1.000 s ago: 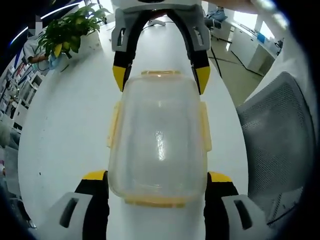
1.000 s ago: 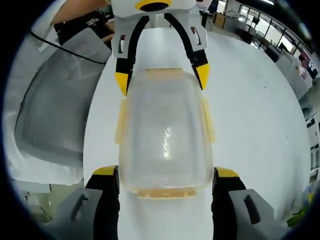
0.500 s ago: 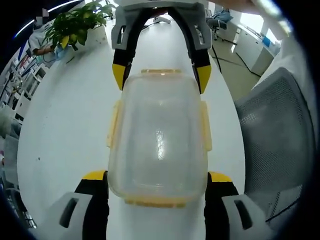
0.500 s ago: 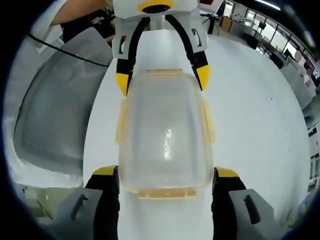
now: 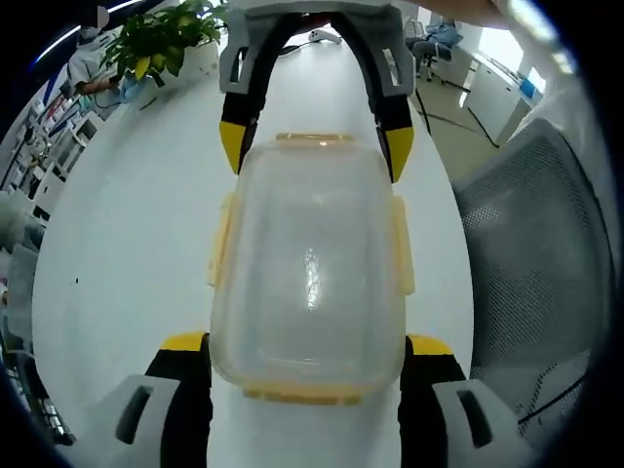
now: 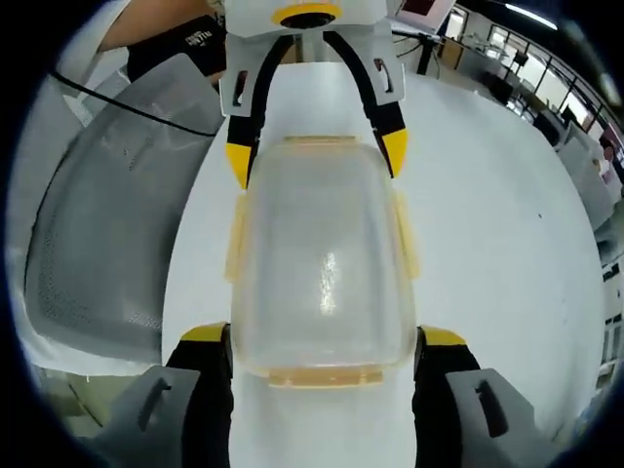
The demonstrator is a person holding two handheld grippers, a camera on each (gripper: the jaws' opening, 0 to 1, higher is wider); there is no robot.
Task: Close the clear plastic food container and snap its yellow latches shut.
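almost nothing has moved since the earlier frames: the container keeps the same place between both tongs, and only the background has slid a little, as the cameras moved.

in the left gripper view, the left tongs stand at 6 o'clock, their yellow-tipped jaws spread wide on either side of the near end of the clear box, seemingly touching it. the right tongs come in from 12 o'clock and bracket the far end in the same way. the lid lies on the box, with yellow latches along its sides. it rests on the white worktop. a grey mesh chair is at 3 o'clock, a green plant at 11 o'clock.

the right gripper view shows the same container from the opposite end.
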